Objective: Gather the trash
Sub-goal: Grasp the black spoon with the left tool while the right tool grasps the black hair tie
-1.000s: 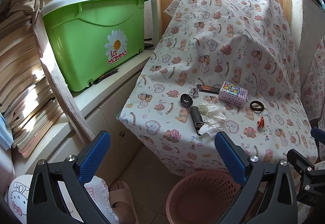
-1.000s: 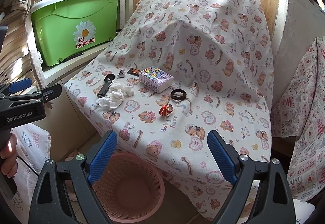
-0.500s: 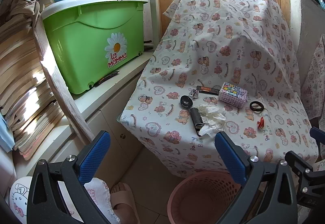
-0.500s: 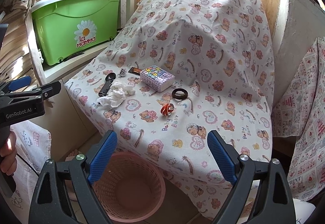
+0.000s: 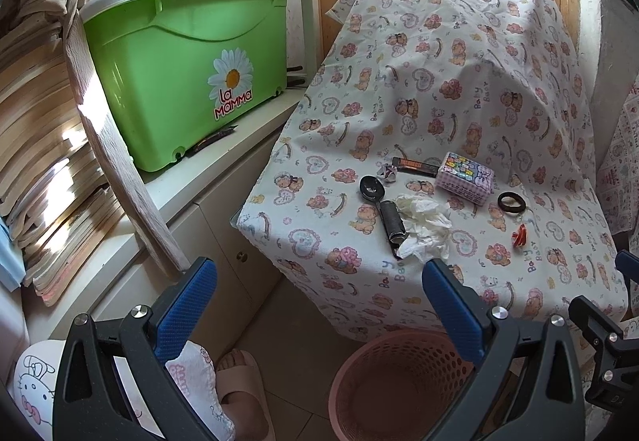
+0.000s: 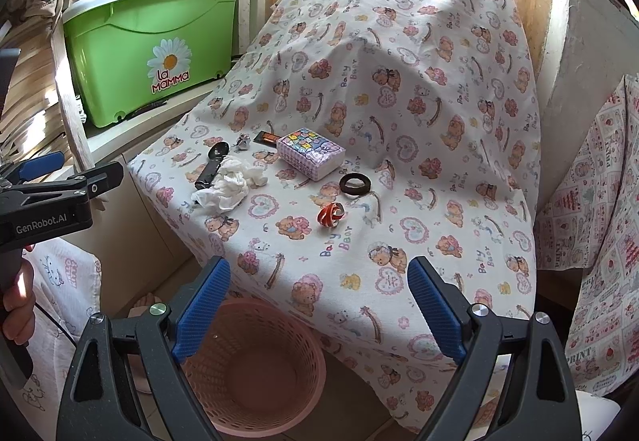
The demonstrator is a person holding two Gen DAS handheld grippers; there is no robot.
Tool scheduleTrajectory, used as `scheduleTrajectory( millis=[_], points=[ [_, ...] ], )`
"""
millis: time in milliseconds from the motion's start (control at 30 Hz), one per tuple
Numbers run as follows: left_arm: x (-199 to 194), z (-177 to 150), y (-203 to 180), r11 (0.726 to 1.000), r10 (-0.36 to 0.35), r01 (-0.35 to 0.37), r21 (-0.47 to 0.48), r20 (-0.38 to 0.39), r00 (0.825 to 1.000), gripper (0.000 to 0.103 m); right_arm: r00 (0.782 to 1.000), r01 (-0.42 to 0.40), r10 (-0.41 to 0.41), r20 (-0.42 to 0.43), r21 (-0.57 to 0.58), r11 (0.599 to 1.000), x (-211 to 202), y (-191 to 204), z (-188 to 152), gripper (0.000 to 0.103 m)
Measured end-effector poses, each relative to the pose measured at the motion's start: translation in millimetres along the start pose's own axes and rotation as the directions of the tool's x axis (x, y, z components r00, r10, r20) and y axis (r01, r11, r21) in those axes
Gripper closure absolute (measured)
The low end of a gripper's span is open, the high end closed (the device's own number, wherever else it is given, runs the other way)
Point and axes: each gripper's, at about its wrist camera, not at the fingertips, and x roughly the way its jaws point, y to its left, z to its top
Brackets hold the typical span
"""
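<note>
A crumpled white tissue [image 5: 423, 225] [image 6: 229, 187] lies on the bear-print cloth. A small red wrapper [image 5: 520, 235] [image 6: 330, 215] lies to its right, and a small crumpled foil scrap [image 5: 386, 172] [image 6: 242, 142] lies behind it. A pink mesh basket [image 5: 399, 385] [image 6: 255, 369] stands on the floor below the table's front edge. My left gripper [image 5: 319, 295] is open and empty, in front of the table and above the floor. My right gripper [image 6: 319, 291] is open and empty, above the basket near the front edge.
On the cloth are a black spoon-like tool [image 5: 383, 211], a patterned tissue pack [image 6: 311, 153], a black ring [image 6: 355, 185] and a dark bar [image 5: 415, 165]. A green La Mamma bin [image 5: 187, 81] sits on a white cabinet at left. A sandalled foot [image 5: 239, 373] is on the floor.
Both views have shifted slightly, a small drift toward the table. Nothing on the cloth has moved, and both grippers stay open.
</note>
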Motion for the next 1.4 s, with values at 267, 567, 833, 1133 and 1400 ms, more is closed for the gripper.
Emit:
scheduleTrajectory(
  millis=[267, 567, 833, 1133, 1400],
  points=[
    [26.2, -7.6, 14.6, 0.986, -0.129, 0.109, -0.128, -0.156, 0.979, 0.001, 0.999, -0.008, 0.008, -0.038, 0.0, 1.0, 6.6, 5.2, -5.9, 0.024],
    [42.2, -3.4, 6.1, 0.997, -0.059, 0.048, -0.067, -0.164, 0.985, 0.027, 0.987, -0.104, 0.114, -0.111, 0.089, 0.991, 26.4, -9.7, 8.5, 0.052],
    [77.0, 35.9, 4.2, 0.98, -0.186, 0.144, -0.14, -0.367, 0.912, 0.035, 0.979, -0.132, 0.148, -0.137, 0.117, 0.984, 42.3, -32.2, 53.5, 0.072],
    [135.8, 104.7, 2.8, 0.956, -0.259, 0.152, -0.251, -0.476, 0.841, 0.052, 0.969, -0.171, 0.203, -0.143, 0.209, 0.963, 94.3, -66.7, 94.5, 0.074],
    [190.5, 128.2, -2.8, 0.94, -0.292, 0.127, -0.318, -0.551, 0.782, 0.068, 0.965, -0.153, 0.207, -0.161, 0.294, 0.943, 119.9, -92.7, 94.0, 0.055]
  ],
)
